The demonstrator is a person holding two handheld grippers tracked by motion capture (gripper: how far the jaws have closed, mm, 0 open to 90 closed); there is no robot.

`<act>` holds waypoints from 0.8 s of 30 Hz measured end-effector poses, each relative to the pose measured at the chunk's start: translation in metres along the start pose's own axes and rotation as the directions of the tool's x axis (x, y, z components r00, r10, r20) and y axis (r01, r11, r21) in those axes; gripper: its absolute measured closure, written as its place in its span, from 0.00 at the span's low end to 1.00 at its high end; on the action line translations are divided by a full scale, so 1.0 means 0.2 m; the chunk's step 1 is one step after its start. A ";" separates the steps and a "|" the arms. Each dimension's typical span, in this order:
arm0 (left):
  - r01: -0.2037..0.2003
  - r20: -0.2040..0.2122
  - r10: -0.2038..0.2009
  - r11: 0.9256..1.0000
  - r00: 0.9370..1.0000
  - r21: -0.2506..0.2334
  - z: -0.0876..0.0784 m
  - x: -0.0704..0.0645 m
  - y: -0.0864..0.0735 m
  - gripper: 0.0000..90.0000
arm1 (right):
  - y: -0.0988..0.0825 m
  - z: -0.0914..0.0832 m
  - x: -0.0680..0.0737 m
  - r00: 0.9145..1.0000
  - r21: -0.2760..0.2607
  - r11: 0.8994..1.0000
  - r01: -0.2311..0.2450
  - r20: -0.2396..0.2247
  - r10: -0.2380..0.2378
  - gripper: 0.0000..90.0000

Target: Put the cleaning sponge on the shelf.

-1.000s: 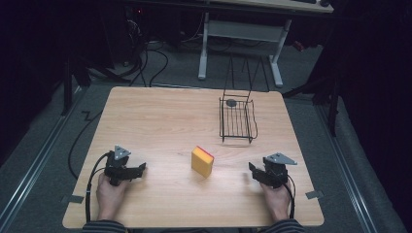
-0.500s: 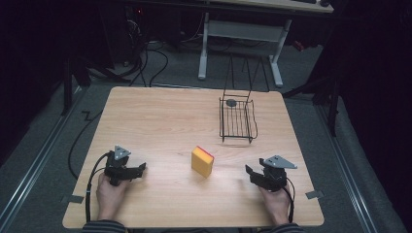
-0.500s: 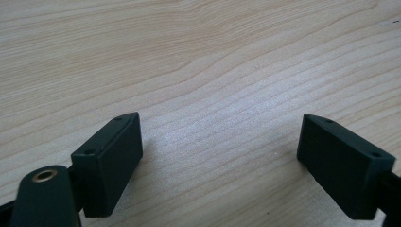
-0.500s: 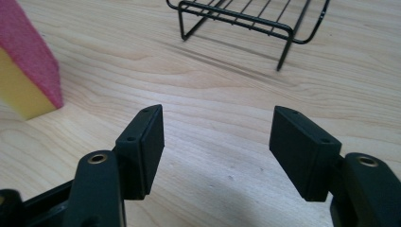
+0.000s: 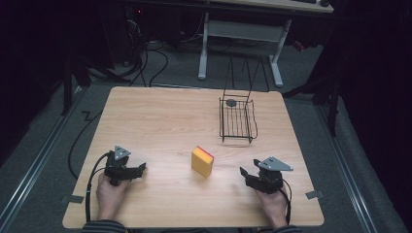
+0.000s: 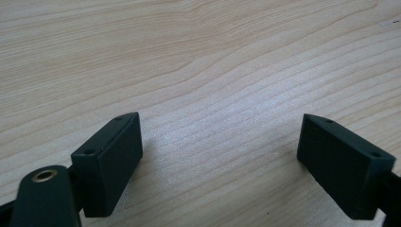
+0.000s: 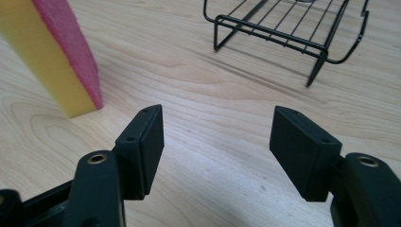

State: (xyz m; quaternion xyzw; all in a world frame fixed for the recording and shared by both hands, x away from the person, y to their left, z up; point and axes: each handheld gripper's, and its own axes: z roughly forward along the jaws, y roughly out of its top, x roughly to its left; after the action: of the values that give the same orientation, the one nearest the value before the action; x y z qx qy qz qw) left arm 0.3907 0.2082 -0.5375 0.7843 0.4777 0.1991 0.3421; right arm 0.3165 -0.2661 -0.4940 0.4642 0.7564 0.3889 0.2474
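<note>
On the wooden surface (image 5: 160, 121): sponge (image 5: 202, 161), yellow with pink face, upright at centre, untouched. Right gripper (image 5: 248, 175) has edged leftward toward it, jaws spread, empty; approach likely under way. Left gripper (image 5: 138, 170) unmoved, jaws spread, empty. Wire basket (image 5: 236, 120) beyond.

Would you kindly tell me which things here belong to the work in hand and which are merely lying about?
In the work:
- sponge, yellow with a pink face, standing on edge between the two grippers
- right gripper, jaws open, nearest the sponge
- left gripper, jaws open

Lying about:
- wire basket
- small dark disc inside the basket
</note>
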 end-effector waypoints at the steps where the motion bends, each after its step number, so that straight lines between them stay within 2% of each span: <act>1: 0.000 0.000 0.000 1.000 1.000 0.000 0.00 0.00 0.00 0.17 | 0.00 0.00 0.00 1.000 0.000 1.000 0.000 0.000 0.000 0.40; 12: 0.000 0.000 0.000 1.000 1.000 0.000 0.00 0.00 0.00 0.17 | 0.01 0.01 0.07 0.998 0.003 0.999 0.042 -0.050 -0.042 0.40; 19: 0.000 0.000 0.000 1.000 1.000 0.000 0.00 0.00 0.00 0.17 | 0.03 0.03 0.14 0.992 -0.001 0.997 0.080 -0.095 -0.080 0.40; 24: 0.000 0.000 0.000 1.000 1.000 0.000 0.00 0.00 0.00 0.17 | 0.04 0.04 0.17 0.989 -0.006 0.996 0.091 -0.118 -0.091 0.40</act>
State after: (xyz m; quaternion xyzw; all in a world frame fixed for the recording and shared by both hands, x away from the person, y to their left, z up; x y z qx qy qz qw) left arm 0.3907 0.2081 -0.5375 0.7842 0.4778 0.1993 0.3421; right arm 0.3117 -0.2295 -0.4924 0.4052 0.7900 0.4043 0.2198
